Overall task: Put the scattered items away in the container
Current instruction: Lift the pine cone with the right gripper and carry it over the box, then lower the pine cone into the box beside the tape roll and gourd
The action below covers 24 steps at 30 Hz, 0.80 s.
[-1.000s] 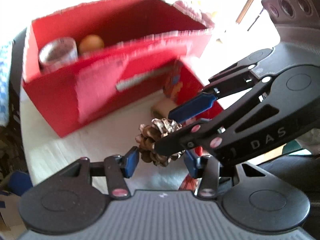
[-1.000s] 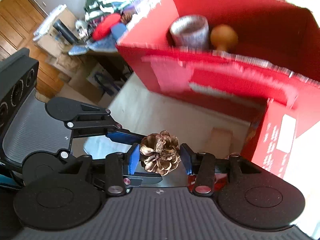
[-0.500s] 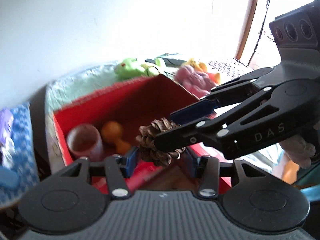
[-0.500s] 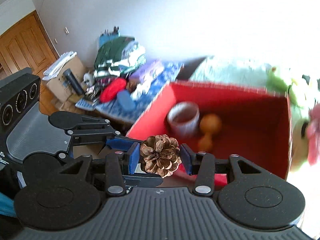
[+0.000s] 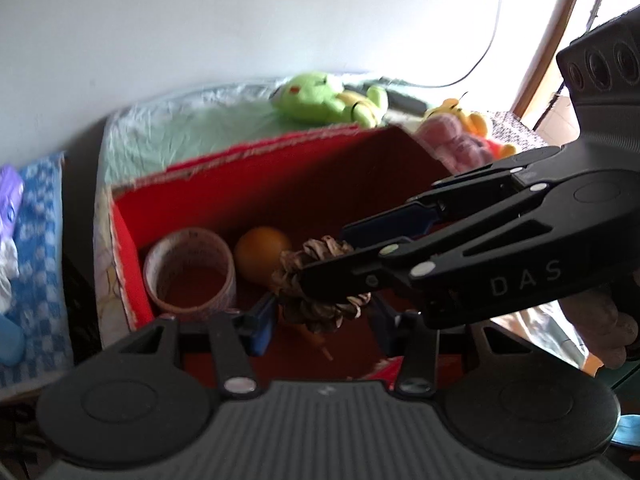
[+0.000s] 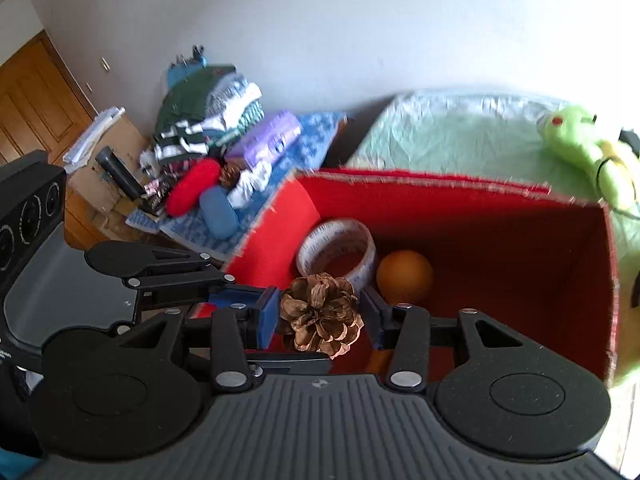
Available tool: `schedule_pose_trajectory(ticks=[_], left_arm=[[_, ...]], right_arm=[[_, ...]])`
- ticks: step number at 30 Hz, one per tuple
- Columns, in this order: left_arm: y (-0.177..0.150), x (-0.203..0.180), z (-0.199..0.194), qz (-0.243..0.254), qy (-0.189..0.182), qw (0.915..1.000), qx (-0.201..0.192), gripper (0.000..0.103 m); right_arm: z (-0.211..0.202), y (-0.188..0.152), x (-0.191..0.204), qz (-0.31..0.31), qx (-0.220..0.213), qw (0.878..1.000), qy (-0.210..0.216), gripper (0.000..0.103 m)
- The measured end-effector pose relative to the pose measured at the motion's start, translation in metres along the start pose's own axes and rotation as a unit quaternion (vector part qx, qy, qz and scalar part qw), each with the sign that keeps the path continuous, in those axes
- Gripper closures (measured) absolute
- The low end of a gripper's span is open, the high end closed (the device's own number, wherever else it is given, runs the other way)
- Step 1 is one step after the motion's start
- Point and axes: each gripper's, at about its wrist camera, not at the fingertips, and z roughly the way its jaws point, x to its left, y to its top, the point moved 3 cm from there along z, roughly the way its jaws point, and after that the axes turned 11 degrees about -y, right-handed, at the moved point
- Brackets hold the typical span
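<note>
**Pinecone held over red box**

Both hand-held grippers, left (image 5: 320, 316) and right (image 6: 320, 318), clamp one pinecone (image 6: 319, 315) above the box's (image 6: 520, 216) near edge. Inside: tape roll (image 6: 338, 250) and orange ball (image 6: 405, 271) far left; right side open.

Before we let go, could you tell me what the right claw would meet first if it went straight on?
Probably the tape roll inside the red box, just beyond the pine cone it holds; depth is uncertain.

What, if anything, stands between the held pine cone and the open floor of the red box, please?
Nothing visible does. The pine cone, gripped by both the right gripper and left gripper, hangs over the red box. The tape roll and orange ball sit toward one end, leaving bare floor.
</note>
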Motion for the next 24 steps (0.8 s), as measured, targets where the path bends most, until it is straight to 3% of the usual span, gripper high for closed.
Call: schedule_pose_trajectory(ticks=[8,13,24], left_arm=[[-0.003,0.024,0.020,-0.042,0.022,0.9979,0.045,0.055],[-0.004,0.020,0.031,-0.025,0.050,0.9962,0.067,0.055],[-0.004,0.020,0.032,-0.039,0.071,0.9937,0.078,0.053]], right_arm=[[0.045,0.009,-0.007,0.009,0.080,0.996,0.028,0.056],[0.063,0.010,-0.014,0.034,0.115,0.992,0.038,0.057],[0.086,0.002,-0.020,0.056,0.164,0.984,0.042,0.058]])
